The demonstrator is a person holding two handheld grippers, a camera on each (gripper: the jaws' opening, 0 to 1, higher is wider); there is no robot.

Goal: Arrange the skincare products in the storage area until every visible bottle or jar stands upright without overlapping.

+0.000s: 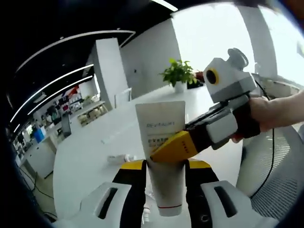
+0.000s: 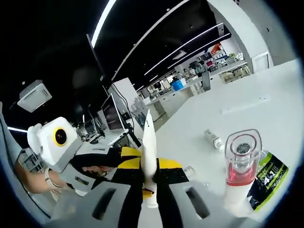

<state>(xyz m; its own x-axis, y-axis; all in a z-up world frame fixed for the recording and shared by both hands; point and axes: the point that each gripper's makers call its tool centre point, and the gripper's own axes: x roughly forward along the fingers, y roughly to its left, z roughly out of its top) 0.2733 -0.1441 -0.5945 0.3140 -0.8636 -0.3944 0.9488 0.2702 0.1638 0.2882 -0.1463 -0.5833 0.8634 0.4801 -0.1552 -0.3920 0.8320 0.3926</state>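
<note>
Up close in the left gripper view, the left hand-held gripper (image 1: 165,167) clamps a white tube (image 1: 161,142) above the counter (image 1: 85,156); the right hand-held gripper (image 1: 173,147) touches it. Meanwhile, the right gripper view shows its jaws closed on the tube's edge, a red-capped bottle (image 2: 241,166) standing near right.

My hands are working over a long white table (image 2: 247,107). Near its far end I see a potted green plant (image 1: 178,73) standing on it. A small clear bottle (image 2: 213,139) lies on its side out on the open surface. Closer to the near edge a bottle with a clear cap and pink band (image 2: 241,164) stands upright, just beside a dark and green packet (image 2: 269,178) lying flat.
</note>
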